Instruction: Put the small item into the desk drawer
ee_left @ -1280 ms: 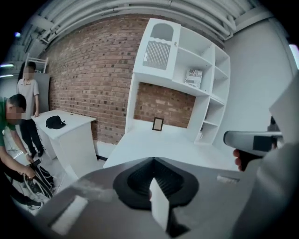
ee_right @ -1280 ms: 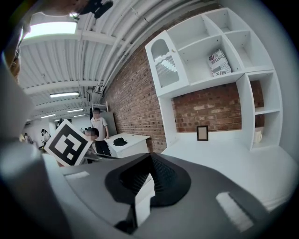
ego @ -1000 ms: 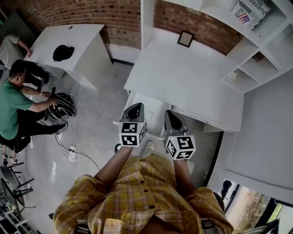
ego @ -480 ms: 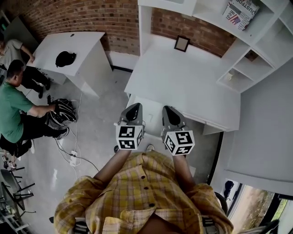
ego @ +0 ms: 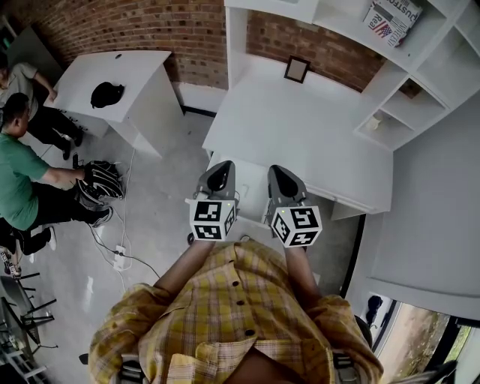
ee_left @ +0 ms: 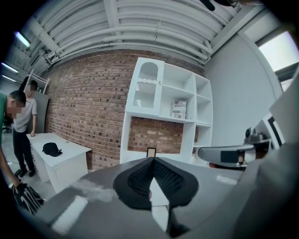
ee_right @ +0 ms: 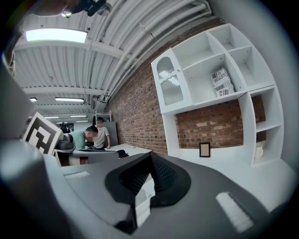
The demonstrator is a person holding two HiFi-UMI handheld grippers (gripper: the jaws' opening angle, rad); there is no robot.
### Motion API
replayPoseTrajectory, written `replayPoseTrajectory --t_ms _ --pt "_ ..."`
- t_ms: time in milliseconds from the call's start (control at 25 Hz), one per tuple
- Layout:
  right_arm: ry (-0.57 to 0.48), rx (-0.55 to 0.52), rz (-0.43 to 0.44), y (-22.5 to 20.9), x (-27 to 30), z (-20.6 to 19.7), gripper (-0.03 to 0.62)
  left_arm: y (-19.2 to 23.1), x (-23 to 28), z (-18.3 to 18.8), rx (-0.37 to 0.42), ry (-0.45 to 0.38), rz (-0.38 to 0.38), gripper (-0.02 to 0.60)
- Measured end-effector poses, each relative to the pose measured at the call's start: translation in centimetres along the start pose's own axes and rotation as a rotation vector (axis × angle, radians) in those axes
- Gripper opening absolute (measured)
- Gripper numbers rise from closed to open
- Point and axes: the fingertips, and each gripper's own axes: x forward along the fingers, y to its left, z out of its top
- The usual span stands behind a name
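The left gripper (ego: 220,174) and right gripper (ego: 280,177) hover side by side at the front edge of the white desk (ego: 300,135). Each has its fingers closed tip to tip, with nothing between them. I cannot tell where the small item is. A framed picture (ego: 297,69) stands at the desk's back, well apart.

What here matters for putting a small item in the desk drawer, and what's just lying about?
For the job: white desk, left gripper, right gripper, both shut; perhaps the picture frame as the item.
Lying about: magazine, black cap, backpack, side table.
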Motion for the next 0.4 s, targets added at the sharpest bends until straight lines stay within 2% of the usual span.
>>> replayPoseTrajectory --t_ms 400 --pt "-0.008 0.000 -0.004 -1.1 0.1 0.2 -0.002 -0.9 0.3 0.2 0.023 -0.021 -0.017 0.003"
